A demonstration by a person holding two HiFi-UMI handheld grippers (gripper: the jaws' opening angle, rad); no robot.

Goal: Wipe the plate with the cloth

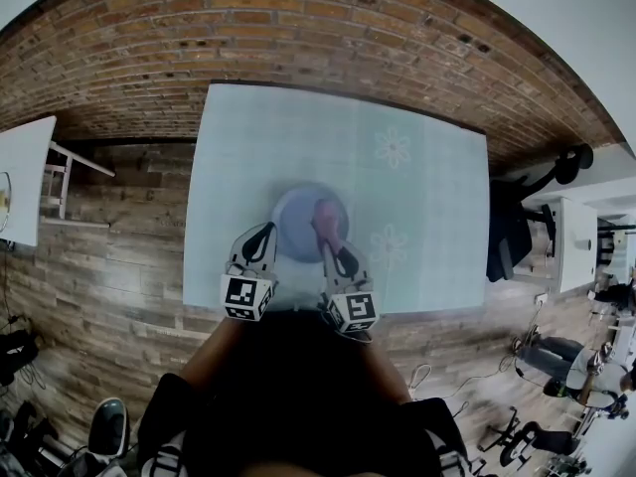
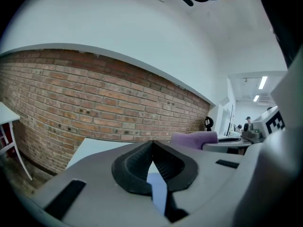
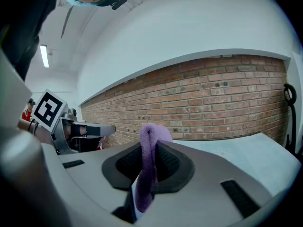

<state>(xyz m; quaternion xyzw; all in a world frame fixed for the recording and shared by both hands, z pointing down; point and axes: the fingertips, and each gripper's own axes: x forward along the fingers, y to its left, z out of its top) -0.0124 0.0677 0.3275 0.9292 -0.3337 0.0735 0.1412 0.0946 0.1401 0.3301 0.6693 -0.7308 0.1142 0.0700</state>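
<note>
In the head view a pale blue plate lies near the front edge of the light table. My left gripper is at the plate's left rim. Its jaws are closed, with a strip of the blue plate between the pads. My right gripper reaches over the plate and is shut on a purple cloth. The cloth hangs folded between the right pads and sticks out above them. From the left gripper view the cloth shows to the right.
A brick wall runs behind the table. A white table stands at the left and a black office chair at the right, both on a wood floor. The person's lap is below the grippers.
</note>
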